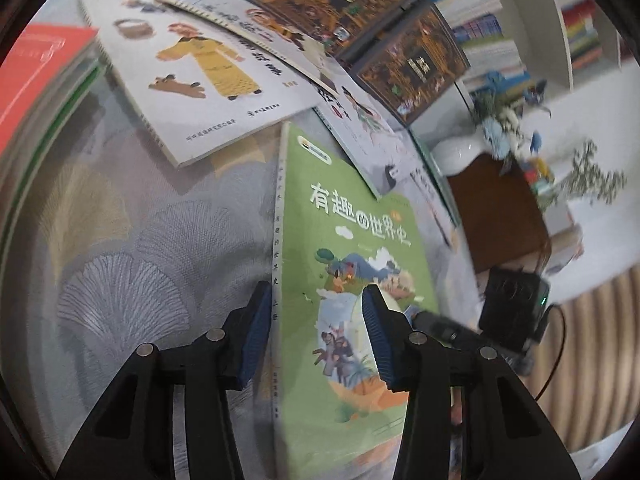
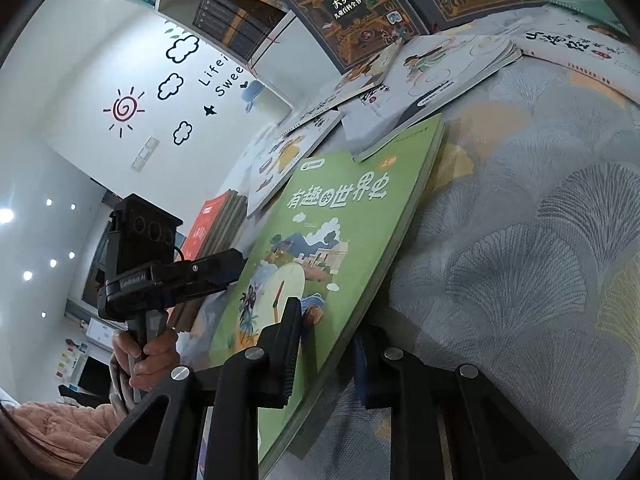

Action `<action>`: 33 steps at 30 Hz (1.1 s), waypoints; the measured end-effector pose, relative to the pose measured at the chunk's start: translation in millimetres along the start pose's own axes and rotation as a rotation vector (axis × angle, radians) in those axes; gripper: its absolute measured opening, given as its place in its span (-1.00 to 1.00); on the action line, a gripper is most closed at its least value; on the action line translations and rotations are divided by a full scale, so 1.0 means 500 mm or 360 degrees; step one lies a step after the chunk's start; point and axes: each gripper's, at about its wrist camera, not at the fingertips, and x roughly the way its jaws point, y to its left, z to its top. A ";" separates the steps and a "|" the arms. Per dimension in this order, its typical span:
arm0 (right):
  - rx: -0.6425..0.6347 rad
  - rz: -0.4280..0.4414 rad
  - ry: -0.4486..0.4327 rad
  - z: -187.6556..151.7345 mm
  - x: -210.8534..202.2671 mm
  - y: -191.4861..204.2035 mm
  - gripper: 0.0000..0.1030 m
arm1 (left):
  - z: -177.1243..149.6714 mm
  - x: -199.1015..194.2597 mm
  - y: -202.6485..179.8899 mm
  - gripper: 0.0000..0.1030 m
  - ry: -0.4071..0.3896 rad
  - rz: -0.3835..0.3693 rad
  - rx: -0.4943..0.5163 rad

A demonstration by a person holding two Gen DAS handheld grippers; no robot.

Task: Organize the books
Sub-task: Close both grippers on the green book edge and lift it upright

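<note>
A green book (image 1: 352, 240) with white Chinese title lies tilted, its far end resting on other books; it also shows in the right wrist view (image 2: 332, 240). My left gripper (image 1: 316, 320) straddles its spine edge, one blue pad (image 1: 256, 332) under or beside the spine, the other pad (image 1: 378, 340) on the cover, with a wide gap. My right gripper (image 2: 328, 352) is shut on the green book's opposite edge, one finger (image 2: 286, 352) on the cover, the other beneath. The left gripper body (image 2: 168, 280) shows in the right wrist view.
White picture books (image 1: 192, 80) and two dark ornate books (image 1: 412, 60) lie scattered at the far side of the patterned tablecloth (image 1: 132, 248). A red-topped stack (image 1: 36, 80) stands at left. A bookshelf (image 1: 540, 20) and plants (image 1: 512, 132) stand beyond.
</note>
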 end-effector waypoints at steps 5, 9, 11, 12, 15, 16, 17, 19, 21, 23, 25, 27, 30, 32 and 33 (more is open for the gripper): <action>0.0007 0.0016 -0.0003 0.001 -0.003 -0.004 -0.62 | 0.001 -0.001 0.005 -0.19 0.0010 -0.0033 -0.0047; 0.0014 0.0030 -0.0009 0.001 -0.005 -0.003 -0.62 | 0.005 0.003 0.012 -0.19 0.0050 -0.0097 -0.0066; 0.0014 0.0029 -0.0010 0.002 -0.005 -0.004 -0.62 | 0.009 0.006 0.009 -0.18 0.0081 -0.0099 -0.0061; 0.0014 0.0030 -0.0010 0.002 -0.005 -0.004 -0.62 | 0.010 0.009 0.004 -0.15 0.0108 -0.0099 -0.0038; 0.0027 0.0047 -0.0014 0.004 -0.006 -0.007 -0.63 | 0.009 0.017 -0.011 -0.14 0.0224 -0.0123 0.0032; 0.0034 0.0059 -0.0014 0.004 -0.007 -0.009 -0.63 | 0.007 0.017 -0.014 -0.14 0.0238 -0.0121 0.0051; 0.0032 0.0066 0.0002 0.004 -0.007 -0.009 -0.63 | 0.003 0.016 -0.015 -0.14 0.0241 -0.0115 0.0058; -0.0018 0.0037 0.0090 0.008 -0.008 0.000 -0.56 | -0.002 0.015 -0.013 -0.14 0.0263 -0.0129 0.0030; -0.0047 -0.0051 0.0151 0.008 -0.025 0.014 -0.35 | -0.013 0.023 -0.026 -0.14 0.0332 -0.0148 0.0072; -0.0083 -0.0141 0.0186 0.007 -0.044 0.024 -0.15 | -0.028 0.036 -0.044 -0.14 0.0398 -0.0166 0.0118; -0.0092 -0.0174 0.0216 0.007 -0.058 0.023 -0.02 | -0.034 0.042 -0.054 -0.14 0.0396 -0.0151 0.0151; -0.0078 -0.0186 0.0243 0.013 -0.072 0.013 0.04 | -0.030 0.042 -0.048 -0.15 0.0399 -0.0169 0.0121; -0.0065 -0.0170 0.0274 0.020 -0.096 -0.004 0.06 | -0.026 0.042 -0.022 -0.27 0.0419 -0.0242 0.0056; -0.0045 -0.0114 0.0266 0.023 -0.097 -0.020 0.05 | -0.023 0.047 -0.013 -0.36 0.0422 -0.0257 0.0033; -0.0028 -0.0053 0.0266 0.025 -0.089 -0.031 -0.04 | -0.021 0.050 -0.011 -0.40 0.0420 -0.0258 0.0029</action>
